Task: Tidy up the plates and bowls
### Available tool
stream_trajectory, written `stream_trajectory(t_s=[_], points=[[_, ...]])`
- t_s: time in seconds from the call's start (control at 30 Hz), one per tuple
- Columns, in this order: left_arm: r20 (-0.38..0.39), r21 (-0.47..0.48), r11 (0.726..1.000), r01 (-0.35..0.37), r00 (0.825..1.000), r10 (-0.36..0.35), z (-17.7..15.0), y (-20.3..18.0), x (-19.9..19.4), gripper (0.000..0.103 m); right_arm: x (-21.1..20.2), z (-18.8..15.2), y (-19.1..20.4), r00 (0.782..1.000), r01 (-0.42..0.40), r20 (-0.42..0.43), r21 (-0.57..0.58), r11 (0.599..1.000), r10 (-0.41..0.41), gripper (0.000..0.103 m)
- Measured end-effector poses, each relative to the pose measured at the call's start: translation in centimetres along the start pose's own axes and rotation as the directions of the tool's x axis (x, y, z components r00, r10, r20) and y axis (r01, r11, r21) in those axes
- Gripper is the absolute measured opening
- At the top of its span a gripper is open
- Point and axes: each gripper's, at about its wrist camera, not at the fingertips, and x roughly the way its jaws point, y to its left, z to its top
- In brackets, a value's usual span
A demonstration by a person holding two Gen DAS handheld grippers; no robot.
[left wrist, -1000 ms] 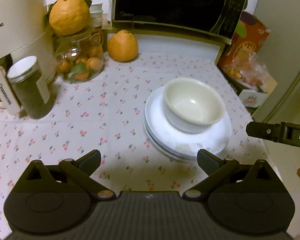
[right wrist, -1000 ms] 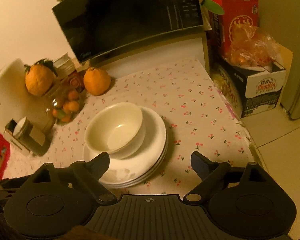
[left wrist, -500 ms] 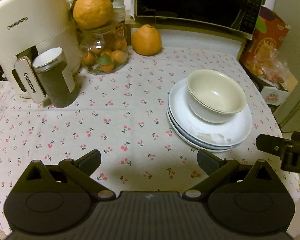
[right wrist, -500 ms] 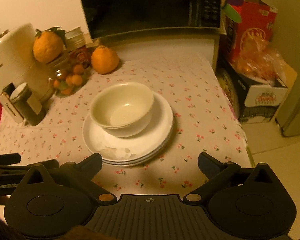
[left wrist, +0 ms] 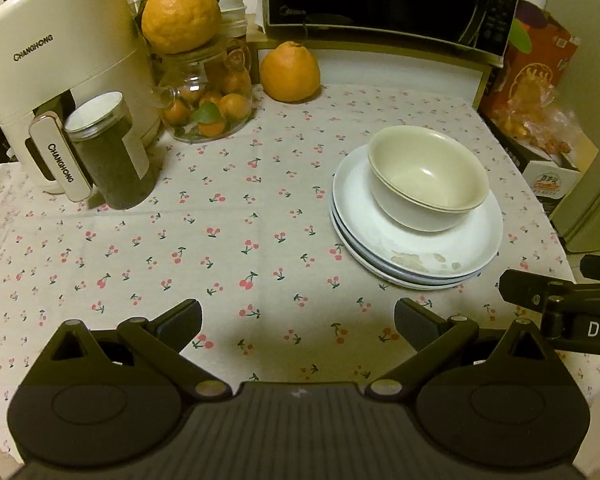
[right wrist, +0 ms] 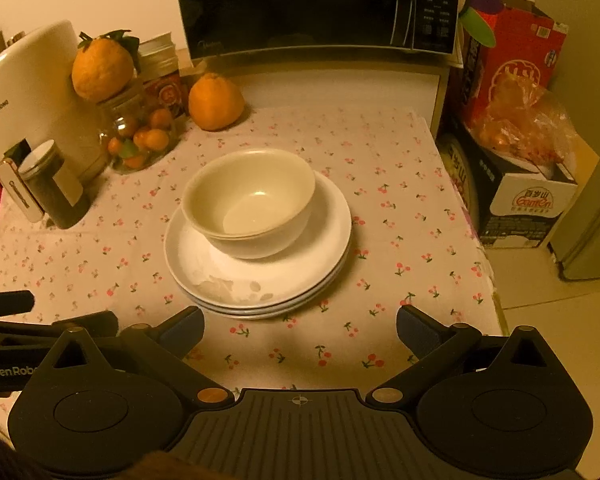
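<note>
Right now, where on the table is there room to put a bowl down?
The big bare patch of tablecloth lies between the dark jar and the stacked plates, in front of the left gripper. The back left is crowded: the white appliance, the glass jar of oranges and a loose orange.

Before you: a black microwave oven (left wrist: 388, 0), a loose orange citrus fruit (left wrist: 289, 72), a clear glass jar of small oranges (left wrist: 206, 100) and a cream air fryer (left wrist: 56, 68) on cherry-print tablecloth (left wrist: 228, 248).

Both wrist views look down, sharing the plates (left wrist: 416, 248).
</note>
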Motion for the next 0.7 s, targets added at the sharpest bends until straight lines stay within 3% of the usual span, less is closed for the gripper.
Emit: stream_trajectory(t_s=[0.7], points=[[-0.028,0.001,1.0,-0.027,0.999,0.027,-0.39,-0.33,0.22,0.103,0.45,-0.12,0.09,1.0,0.003,-0.018,-0.001,1.0,-0.003,0.103]])
